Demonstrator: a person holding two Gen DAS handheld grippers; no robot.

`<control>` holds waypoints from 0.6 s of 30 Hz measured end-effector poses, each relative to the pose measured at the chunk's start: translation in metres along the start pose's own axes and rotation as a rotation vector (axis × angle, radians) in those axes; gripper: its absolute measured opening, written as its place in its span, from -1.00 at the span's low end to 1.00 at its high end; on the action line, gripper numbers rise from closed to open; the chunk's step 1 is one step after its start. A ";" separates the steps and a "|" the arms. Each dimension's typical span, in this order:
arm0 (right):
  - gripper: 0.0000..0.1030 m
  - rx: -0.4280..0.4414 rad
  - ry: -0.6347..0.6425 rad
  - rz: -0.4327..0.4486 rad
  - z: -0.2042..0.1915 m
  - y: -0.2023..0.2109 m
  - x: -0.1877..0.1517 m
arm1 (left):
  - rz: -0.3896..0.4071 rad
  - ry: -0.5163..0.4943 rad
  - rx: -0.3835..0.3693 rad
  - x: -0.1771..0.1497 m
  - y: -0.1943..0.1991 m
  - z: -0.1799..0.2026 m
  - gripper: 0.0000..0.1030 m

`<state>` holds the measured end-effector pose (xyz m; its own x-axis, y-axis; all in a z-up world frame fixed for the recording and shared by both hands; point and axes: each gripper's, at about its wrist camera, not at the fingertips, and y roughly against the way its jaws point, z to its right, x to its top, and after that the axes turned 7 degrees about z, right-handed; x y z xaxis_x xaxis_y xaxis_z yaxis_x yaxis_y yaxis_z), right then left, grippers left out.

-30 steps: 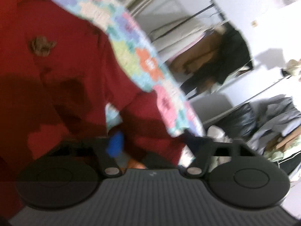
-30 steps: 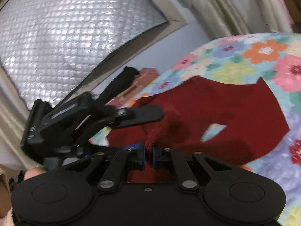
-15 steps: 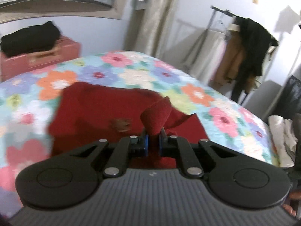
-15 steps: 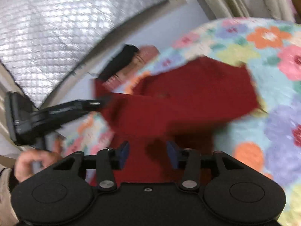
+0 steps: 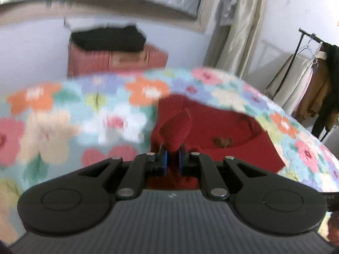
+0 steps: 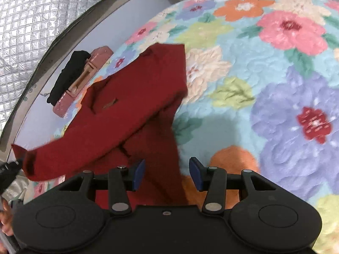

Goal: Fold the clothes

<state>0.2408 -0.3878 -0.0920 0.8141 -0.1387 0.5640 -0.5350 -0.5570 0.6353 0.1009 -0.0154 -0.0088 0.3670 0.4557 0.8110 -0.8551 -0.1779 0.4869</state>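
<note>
L gripper [image 5: 172,162]: blue pads close together, clamped on a bunched fold of the red sweater [image 5: 216,131]; cloth sticks up in a rounded lump just above the pads. L view blurred, esp. left half.

R gripper [image 6: 167,173]: blue pads well apart, nothing pinched. Sweater cloth lies below and between them, not pressed by either pad as far as visible.

Sweater [image 6: 135,97] lies on the flowered blanket [image 6: 275,80], partly folded: one long strip (sleeve, prob.) stretches across the body toward the left edge of the R view, where its end lifts off the blanket near a dark tool tip. Small brown patch [image 5: 221,142] on the chest, seen in both views.

Background: pink case [image 5: 114,60] w/ black cloth [image 5: 108,38] on top, beyond the blanket by the wall; quilted silver sheet [image 6: 40,19] on the wall; beige curtain [image 5: 239,27]; clothes rack [image 5: 307,74] w/ hanging coats at right of L view.

Part of a hand [image 6: 5,222] at lower left edge of R view.
</note>
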 end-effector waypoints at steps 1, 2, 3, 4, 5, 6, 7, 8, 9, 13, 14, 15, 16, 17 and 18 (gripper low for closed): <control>0.00 -0.011 0.015 -0.007 -0.004 -0.002 0.000 | -0.002 0.032 -0.001 -0.001 0.001 -0.007 -0.83; 0.00 -0.019 0.031 -0.011 -0.008 -0.004 0.000 | 0.010 0.045 0.007 -0.002 0.003 -0.012 -0.83; 0.00 -0.025 0.047 -0.012 -0.013 -0.004 0.000 | 0.040 0.041 0.030 -0.003 0.009 -0.014 -0.83; 0.00 -0.028 0.061 -0.009 -0.018 -0.003 0.000 | 0.074 0.022 0.060 -0.003 0.014 -0.012 -0.83; 0.00 -0.028 0.069 -0.005 -0.021 -0.002 0.000 | 0.102 0.007 0.073 -0.003 0.020 -0.009 -0.83; 0.00 -0.031 0.075 -0.004 -0.023 -0.002 0.000 | 0.126 -0.002 0.077 -0.002 0.026 -0.006 -0.83; 0.00 -0.037 0.077 -0.004 -0.024 -0.001 0.000 | 0.133 0.025 0.067 -0.001 0.029 -0.007 -0.83; 0.00 -0.048 0.075 0.000 -0.025 0.000 0.000 | 0.130 0.073 0.049 0.000 0.030 -0.010 -0.83; 0.00 -0.061 0.072 0.006 -0.025 0.000 0.000 | 0.113 0.123 0.030 0.000 0.029 -0.014 -0.83; 0.00 -0.081 0.049 0.017 -0.025 0.004 0.001 | -0.130 0.223 -0.005 -0.021 -0.008 -0.033 -0.83; 0.00 -0.079 0.042 0.015 -0.025 0.005 0.000 | -0.167 0.217 0.028 -0.028 -0.015 -0.036 -0.83; 0.00 -0.076 0.037 0.014 -0.025 0.006 -0.001 | -0.186 0.198 0.077 -0.035 -0.022 -0.039 -0.83; 0.00 -0.073 0.031 0.014 -0.025 0.007 -0.002 | -0.205 0.179 0.127 -0.043 -0.028 -0.041 -0.83; 0.01 -0.069 0.026 0.015 -0.026 0.008 -0.003 | -0.209 0.132 0.183 -0.048 -0.032 -0.041 -0.83; 0.01 -0.062 0.018 0.013 -0.027 0.008 -0.005 | -0.208 0.091 0.212 -0.050 -0.035 -0.040 -0.81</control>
<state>0.2264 -0.3696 -0.0753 0.8032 -0.1301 0.5814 -0.5587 -0.5032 0.6592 0.0976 0.0031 -0.0796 0.4834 0.5760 0.6592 -0.6665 -0.2461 0.7037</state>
